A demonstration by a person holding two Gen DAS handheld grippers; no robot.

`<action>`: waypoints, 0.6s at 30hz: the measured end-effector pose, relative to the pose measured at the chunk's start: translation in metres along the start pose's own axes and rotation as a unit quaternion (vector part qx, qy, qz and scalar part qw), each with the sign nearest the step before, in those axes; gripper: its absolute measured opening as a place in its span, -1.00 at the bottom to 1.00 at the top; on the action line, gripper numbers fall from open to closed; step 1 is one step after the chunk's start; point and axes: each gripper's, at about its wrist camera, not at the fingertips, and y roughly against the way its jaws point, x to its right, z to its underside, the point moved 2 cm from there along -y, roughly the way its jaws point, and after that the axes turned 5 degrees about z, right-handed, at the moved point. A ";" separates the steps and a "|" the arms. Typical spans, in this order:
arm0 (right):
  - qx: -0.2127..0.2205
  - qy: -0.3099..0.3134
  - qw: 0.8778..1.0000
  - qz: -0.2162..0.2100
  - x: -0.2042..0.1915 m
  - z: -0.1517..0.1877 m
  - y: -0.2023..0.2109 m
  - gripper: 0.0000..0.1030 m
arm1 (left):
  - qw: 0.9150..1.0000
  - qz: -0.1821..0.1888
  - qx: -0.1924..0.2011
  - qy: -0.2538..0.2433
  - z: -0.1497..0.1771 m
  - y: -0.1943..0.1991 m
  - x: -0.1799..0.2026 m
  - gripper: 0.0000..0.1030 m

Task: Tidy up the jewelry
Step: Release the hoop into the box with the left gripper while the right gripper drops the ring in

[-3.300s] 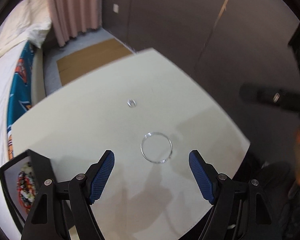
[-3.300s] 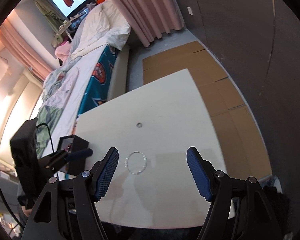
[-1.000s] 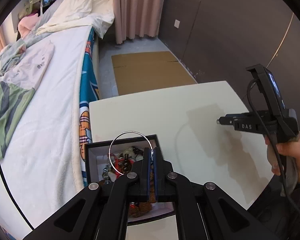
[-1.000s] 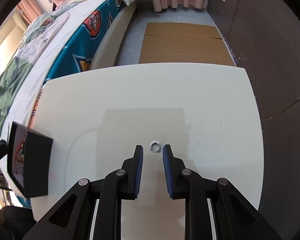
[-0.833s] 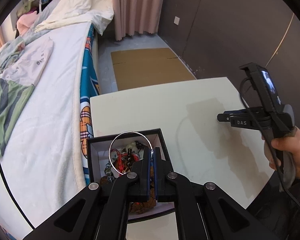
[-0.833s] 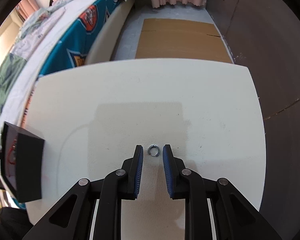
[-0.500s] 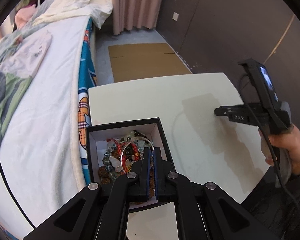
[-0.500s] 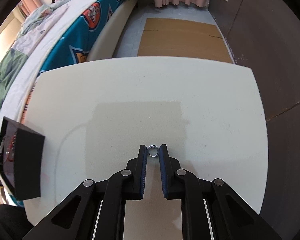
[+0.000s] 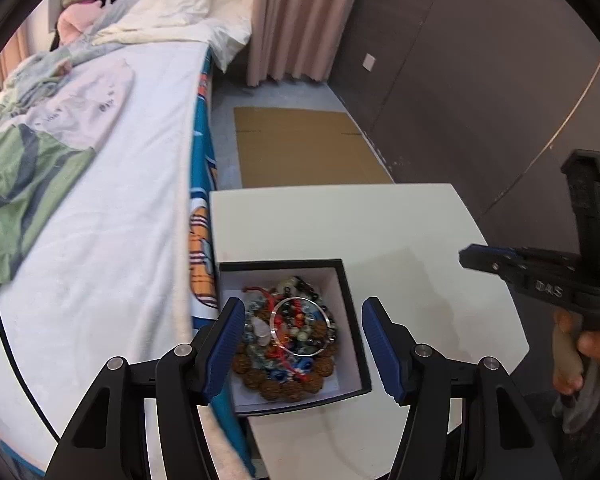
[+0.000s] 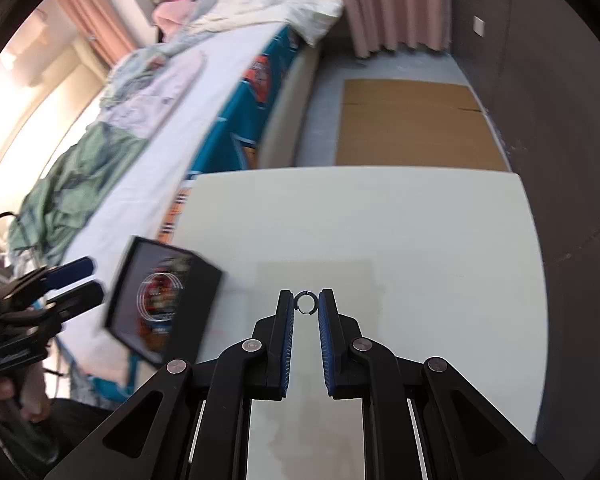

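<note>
Here we see a black box (image 9: 352, 312) with a white lining standing at the near left corner of the pale surface (image 9: 380, 224), right beside the bed (image 9: 100, 200). Inside it lies a heap of beaded bracelets (image 9: 284, 364) in brown, red, blue and grey, with a thin silver bangle (image 9: 303, 327) resting on top of the pile. Our left gripper (image 9: 303, 354) hangs over the box, its blue-padded jaws opening wide on either side of the bangle and pressing on nothing. Our right gripper (image 10: 307, 303) is nearly closed and pinches a small silver ring (image 10: 306, 303) between its fingertips, held clear above the surface. In the right wrist view the box (image 10: 188, 300) sits to the left of that ring, blurred, its contents only a smear of colour with the bangle's circle on top. A flat sheet of cardboard (image 9: 300, 152) lies on the floor beyond the far edge of the surface.
</note>
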 end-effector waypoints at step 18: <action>0.025 0.081 0.991 -0.106 -0.127 0.001 0.018 -0.73 | 0.999 -0.010 0.032 0.023 0.004 0.034 -0.035 0.21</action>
